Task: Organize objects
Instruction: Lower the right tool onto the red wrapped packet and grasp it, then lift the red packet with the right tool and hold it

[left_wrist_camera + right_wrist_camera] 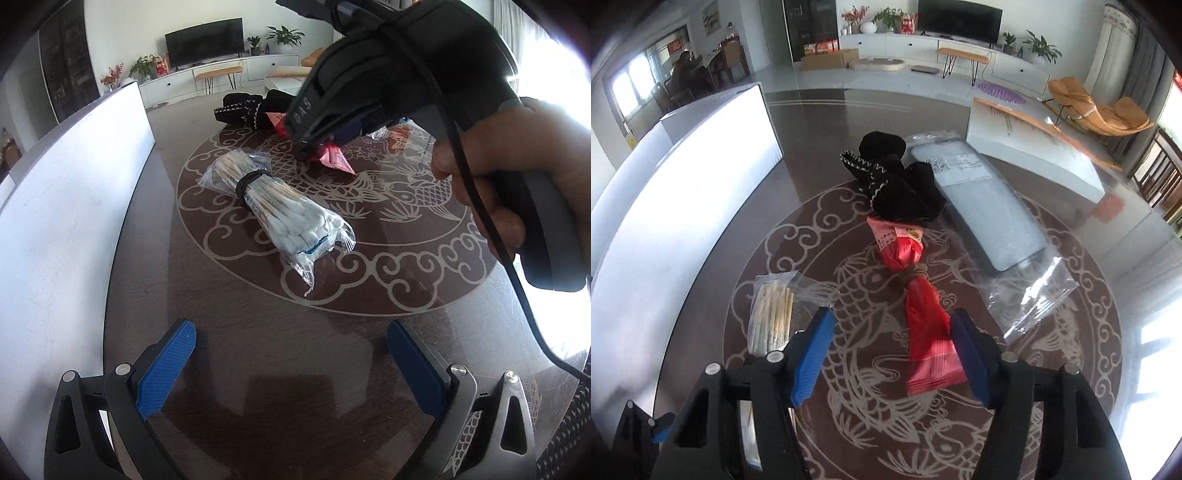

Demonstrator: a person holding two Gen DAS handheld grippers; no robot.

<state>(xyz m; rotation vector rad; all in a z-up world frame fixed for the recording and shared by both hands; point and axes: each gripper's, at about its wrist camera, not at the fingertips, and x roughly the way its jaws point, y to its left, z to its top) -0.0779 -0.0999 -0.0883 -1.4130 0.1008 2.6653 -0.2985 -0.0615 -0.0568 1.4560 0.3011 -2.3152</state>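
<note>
Low in the middle of the right wrist view, the right gripper (892, 354) stands part open over the red packet bundle (918, 306), holding nothing. Only the right pad is near it, so a squeeze may push the slippery bundle sideways. The left gripper (291, 363) waits wide open and empty.

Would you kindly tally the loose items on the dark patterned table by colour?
Red: 1, the red packet
Black: 1, the black knitted bundle
Grey: 1, the grey bagged pack
Clear: 2, the cotton swab bag and the empty clear bag
Total: 5
</note>
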